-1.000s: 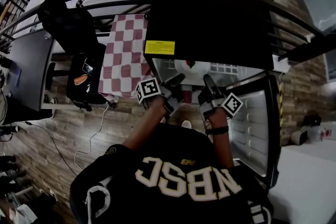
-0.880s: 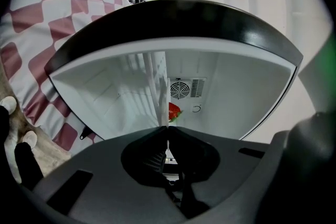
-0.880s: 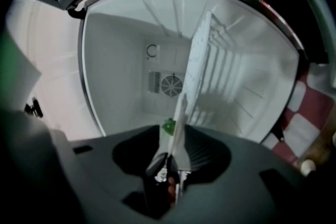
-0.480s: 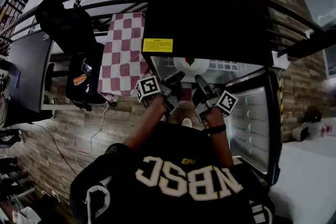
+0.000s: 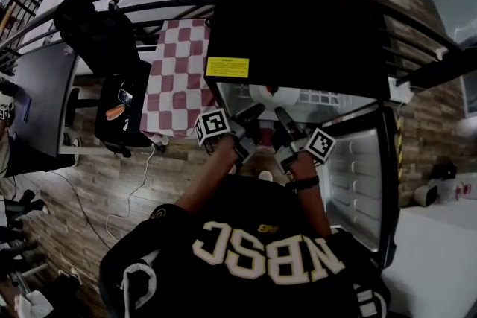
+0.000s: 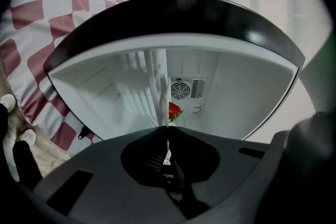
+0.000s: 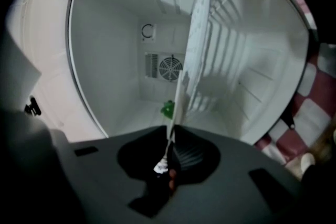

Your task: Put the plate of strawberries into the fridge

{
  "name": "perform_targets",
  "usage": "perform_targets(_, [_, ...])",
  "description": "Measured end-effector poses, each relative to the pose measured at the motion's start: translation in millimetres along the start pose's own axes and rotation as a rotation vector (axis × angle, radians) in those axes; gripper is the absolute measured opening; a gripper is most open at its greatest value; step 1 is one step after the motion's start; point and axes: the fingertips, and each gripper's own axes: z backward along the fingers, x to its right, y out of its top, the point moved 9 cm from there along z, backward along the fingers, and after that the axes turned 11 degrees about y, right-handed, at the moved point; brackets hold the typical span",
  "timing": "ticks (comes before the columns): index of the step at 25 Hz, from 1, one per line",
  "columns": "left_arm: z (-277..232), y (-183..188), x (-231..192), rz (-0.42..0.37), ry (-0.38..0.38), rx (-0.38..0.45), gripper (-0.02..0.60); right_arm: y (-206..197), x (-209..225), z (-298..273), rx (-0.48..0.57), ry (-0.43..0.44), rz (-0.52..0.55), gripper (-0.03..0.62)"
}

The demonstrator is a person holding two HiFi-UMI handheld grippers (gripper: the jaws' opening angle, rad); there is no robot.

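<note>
A white plate carrying a red strawberry sits at the mouth of the open black fridge. In the left gripper view the plate is edge-on, with the strawberry beside it. My left gripper is shut on the plate's rim, and it appears in the head view as the left gripper. My right gripper has just been closing and now pinches the opposite rim of the plate. A green leaf peeks out. The right gripper reaches in from the right.
The fridge's white inside has a round fan grille on its back wall. Its door stands open to the right. A red-and-white checked tablecloth lies to the left, with a dark chair beside it. The floor is wooden.
The right gripper has shifted left toward the plate and its jaws have gone from wide to closed on the rim. The left gripper has kept still.
</note>
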Motion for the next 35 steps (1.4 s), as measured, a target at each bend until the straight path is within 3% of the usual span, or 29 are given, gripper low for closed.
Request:
perform_targets(13, [-16, 12, 3, 0.015, 0.004, 0.016, 0.028, 18, 7, -12, 0.016, -0.043, 0.012, 0.048])
perform_targets(23, [-20, 13, 10, 0.047, -0.017, 0.027, 0.029, 26, 4, -18, 0.011, -0.01, 0.008, 0.044])
perform_targets(31, [-19, 14, 7, 0.026, -0.003, 0.039, 0.029, 24, 6, -17, 0.007, -0.011, -0.006, 0.046])
perform_targets(35, [-18, 13, 6, 0.025, -0.004, 0.039, 0.029, 22, 4, -15, 0.006, -0.056, -0.002, 0.046])
